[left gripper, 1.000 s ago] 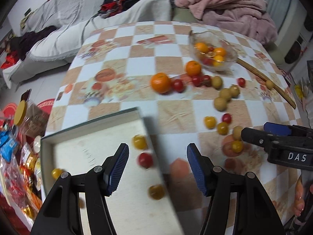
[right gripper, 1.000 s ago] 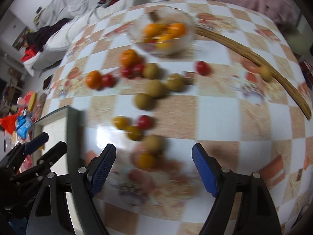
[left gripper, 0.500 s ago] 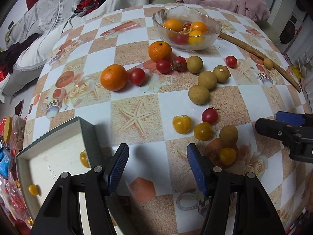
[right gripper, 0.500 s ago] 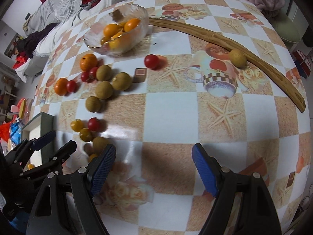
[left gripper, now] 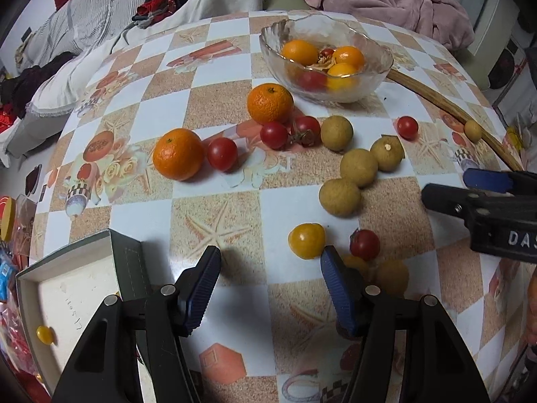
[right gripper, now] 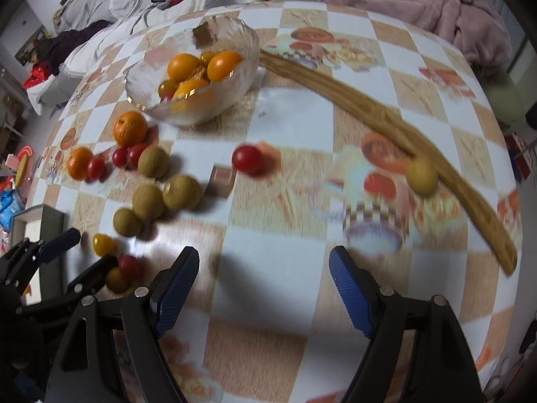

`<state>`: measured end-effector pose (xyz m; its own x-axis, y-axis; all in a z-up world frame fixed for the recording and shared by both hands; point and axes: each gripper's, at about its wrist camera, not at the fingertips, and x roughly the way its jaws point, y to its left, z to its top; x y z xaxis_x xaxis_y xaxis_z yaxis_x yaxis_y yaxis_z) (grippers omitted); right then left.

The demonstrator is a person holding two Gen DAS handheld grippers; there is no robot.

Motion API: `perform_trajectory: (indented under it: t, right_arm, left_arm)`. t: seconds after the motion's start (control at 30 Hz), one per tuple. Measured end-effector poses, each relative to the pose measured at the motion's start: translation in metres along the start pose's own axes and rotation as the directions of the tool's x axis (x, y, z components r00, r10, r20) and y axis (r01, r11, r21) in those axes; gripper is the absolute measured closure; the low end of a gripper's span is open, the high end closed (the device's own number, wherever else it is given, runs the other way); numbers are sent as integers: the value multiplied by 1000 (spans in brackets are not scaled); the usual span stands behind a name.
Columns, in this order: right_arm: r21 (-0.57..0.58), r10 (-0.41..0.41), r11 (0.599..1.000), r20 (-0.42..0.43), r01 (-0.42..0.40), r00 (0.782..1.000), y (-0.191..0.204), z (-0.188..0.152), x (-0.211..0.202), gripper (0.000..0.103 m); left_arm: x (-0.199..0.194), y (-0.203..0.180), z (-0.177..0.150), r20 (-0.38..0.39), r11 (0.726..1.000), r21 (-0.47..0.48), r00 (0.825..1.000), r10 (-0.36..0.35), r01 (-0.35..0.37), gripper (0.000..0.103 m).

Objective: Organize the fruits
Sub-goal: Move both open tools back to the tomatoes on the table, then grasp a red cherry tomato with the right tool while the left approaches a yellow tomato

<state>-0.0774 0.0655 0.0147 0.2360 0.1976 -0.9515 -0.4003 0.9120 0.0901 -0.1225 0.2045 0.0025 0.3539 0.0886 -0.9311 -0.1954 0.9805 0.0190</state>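
Observation:
Loose fruit lies on the checked tablecloth: two oranges (left gripper: 178, 158) (left gripper: 270, 103), red cherry tomatoes (left gripper: 222, 153), brown longans (left gripper: 339, 196) and a yellow tomato (left gripper: 306, 240). A glass bowl (left gripper: 378, 77) at the back holds oranges and tomatoes. My left gripper (left gripper: 270, 288) is open and empty just short of the yellow tomato. My right gripper (right gripper: 263, 288) is open and empty over bare cloth, with a red tomato (right gripper: 247, 159) and a longan (right gripper: 422, 174) beyond it. It also shows in the left wrist view (left gripper: 476, 188).
A grey box (left gripper: 126, 262) with a yellow tomato (left gripper: 44, 334) in it stands at the near left table edge. A curved wooden stick (right gripper: 379, 117) lies across the right side. Sofas with blankets and clothes stand behind the table. Snack bags lie left.
My left gripper has moved from over the box forward and right toward the loose fruit. My right gripper has swung right, away from the fruit cluster, and forward.

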Motion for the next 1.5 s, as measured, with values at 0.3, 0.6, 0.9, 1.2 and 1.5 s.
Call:
perform_trajectory:
  t: [0.3, 0.6, 0.9, 1.2, 1.5]
  right_arm:
    - [-79, -10, 997, 37, 13, 999, 4, 31, 10, 33]
    - [-156, -35, 987, 71, 46, 997, 10, 43, 16, 56]
    - [-100, 53, 994, 54, -47, 997, -17, 39, 6, 81]
    - [-33, 125, 992, 33, -124, 992, -34, 22, -10, 81]
    - [-43, 150, 988, 20, -149, 988, -29, 8, -49, 81]
  left_arm:
    - [5, 2, 9, -1, 998, -54, 1000, 16, -16, 40]
    - [12, -6, 25, 14, 998, -59, 1000, 27, -27, 40]
    - [9, -17, 28, -3, 997, -70, 1000, 14, -14, 81]
    - [-14, -7, 25, -1, 987, -157, 999, -36, 35, 81]
    - [-66, 10, 6, -8, 977, -211, 1000, -17, 15, 81]
